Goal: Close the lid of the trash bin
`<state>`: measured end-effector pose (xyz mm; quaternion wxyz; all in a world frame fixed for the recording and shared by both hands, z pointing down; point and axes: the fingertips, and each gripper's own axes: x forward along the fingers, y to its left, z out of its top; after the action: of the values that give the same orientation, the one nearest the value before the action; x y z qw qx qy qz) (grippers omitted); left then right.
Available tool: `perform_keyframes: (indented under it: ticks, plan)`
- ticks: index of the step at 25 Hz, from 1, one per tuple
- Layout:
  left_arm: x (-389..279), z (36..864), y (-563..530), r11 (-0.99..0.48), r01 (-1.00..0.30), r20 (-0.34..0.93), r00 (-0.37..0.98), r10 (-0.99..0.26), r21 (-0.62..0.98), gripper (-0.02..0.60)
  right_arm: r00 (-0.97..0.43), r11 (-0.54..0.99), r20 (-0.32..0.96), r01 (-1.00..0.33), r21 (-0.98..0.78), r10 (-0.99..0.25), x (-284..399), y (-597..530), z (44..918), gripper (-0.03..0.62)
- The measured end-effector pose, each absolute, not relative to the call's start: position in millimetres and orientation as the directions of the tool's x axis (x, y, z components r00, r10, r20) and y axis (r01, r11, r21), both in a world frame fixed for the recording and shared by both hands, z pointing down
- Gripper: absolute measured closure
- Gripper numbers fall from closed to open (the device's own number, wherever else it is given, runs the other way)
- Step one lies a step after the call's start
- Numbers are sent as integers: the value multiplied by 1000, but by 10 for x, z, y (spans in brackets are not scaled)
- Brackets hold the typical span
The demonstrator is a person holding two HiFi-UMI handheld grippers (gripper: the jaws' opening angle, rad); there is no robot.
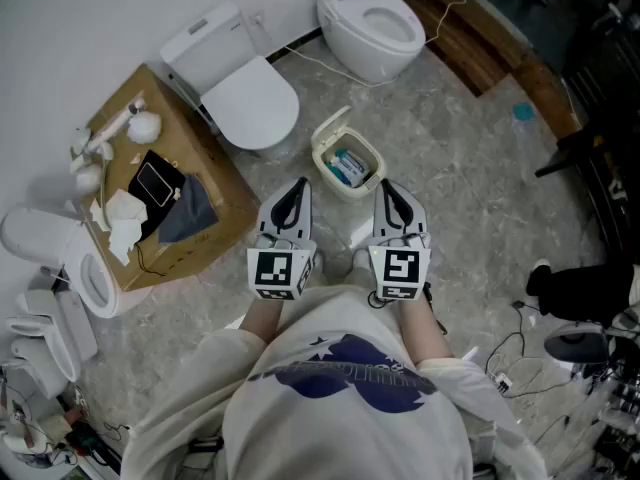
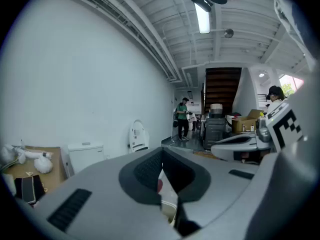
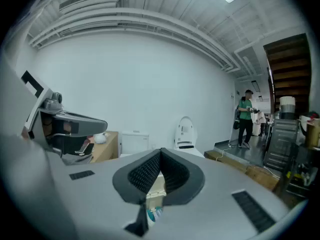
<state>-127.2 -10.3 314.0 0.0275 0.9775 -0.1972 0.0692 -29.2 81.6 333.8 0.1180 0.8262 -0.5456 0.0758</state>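
A small cream trash bin [image 1: 347,164] stands on the stone floor, its lid [image 1: 329,128] tilted up at the far left, with blue and white rubbish showing inside. My left gripper [image 1: 299,185] and right gripper [image 1: 386,187] hover side by side just short of the bin, one on either side of it, both shut with nothing held. In the left gripper view the shut gripper [image 2: 161,154] leaves a sliver of the bin [image 2: 170,209] showing below it. The right gripper view shows the same: shut gripper [image 3: 160,152], bin [image 3: 156,188] beneath.
A white toilet [image 1: 240,93] stands left of the bin, another toilet [image 1: 372,20] behind it. A cardboard box [image 1: 165,183] with clutter sits at the left. Wooden planks [image 1: 478,38], a cable [image 1: 330,66] and a water bottle [image 1: 522,116] lie further off. A person in green [image 2: 183,118] stands far away.
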Motion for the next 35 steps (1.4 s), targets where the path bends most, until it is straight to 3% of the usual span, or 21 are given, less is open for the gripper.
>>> perform_keyframes:
  ticks: [12, 22, 25, 29, 35]
  plan:
    - [-1274, 3158, -162, -921, -389, 149, 913, -381, 29, 582, 379, -364, 261, -925, 106, -888, -308, 758, 3370, 586]
    - [-1333, 3057, -352, -906, -410, 125, 909, -397, 102, 565, 343, -371, 212, -922, -108, -915, -188, 738, 3334, 583]
    - [-1345, 3036, -453, -906, -403, 115, 914, -389, 131, 480, 342, -373, 203, -917, -141, -918, -135, 690, 3320, 530]
    - [-1346, 3076, -580, -911, -388, 122, 920, -373, 142, 422, 336, -372, 215, -916, -151, -917, -92, 598, 3362, 423]
    - [-1377, 3092, -848, -920, -360, 136, 930, -341, 156, 413, 335, -373, 251, -920, -123, -908, 28, 434, 3414, 401]
